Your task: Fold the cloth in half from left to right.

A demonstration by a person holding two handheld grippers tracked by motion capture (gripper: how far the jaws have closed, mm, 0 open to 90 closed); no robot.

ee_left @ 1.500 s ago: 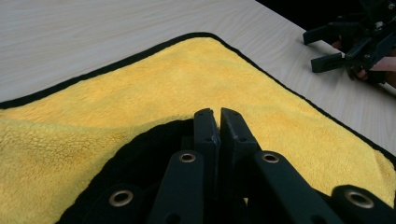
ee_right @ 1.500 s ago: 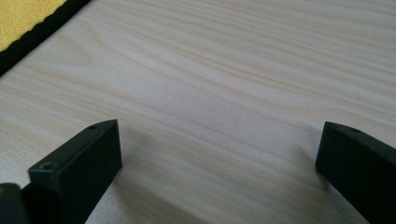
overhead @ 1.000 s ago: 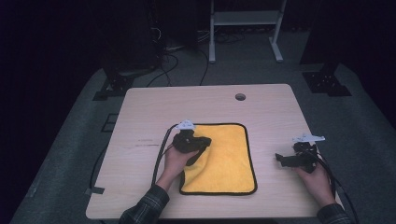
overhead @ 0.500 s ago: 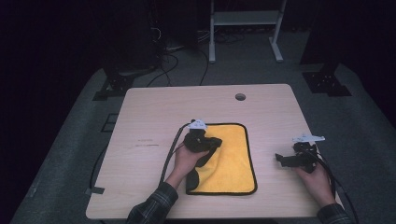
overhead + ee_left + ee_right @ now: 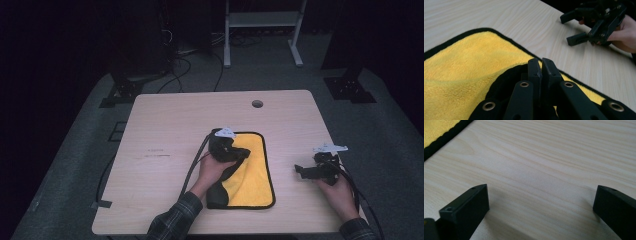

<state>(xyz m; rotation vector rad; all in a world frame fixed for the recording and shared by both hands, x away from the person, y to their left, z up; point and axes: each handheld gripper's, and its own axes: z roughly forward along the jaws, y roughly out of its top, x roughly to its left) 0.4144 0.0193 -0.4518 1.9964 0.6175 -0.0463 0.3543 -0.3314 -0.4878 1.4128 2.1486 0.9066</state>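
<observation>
- Pale wooden table (image 5: 170,125) under dim light, dark floor around.
- Yellow cloth (image 5: 252,172), black-edged, lies mid-table, its left edge folded over.
- My left gripper (image 5: 541,65): jaws pinched together on that fold, forearm angled inward.
- My right gripper (image 5: 306,170): jaws spread wide, low over bare wood, well apart from cloth.

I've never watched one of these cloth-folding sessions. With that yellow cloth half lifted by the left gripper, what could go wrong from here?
The left gripper is shut on just the black-trimmed edge of the yellow cloth, so that thin edge might slip out mid-fold. The rest of the cloth lies loose on the table, with nothing pinning it, so it may drag sideways instead of folding. The right gripper sits open, off to the side, too far to steady it quickly.
</observation>
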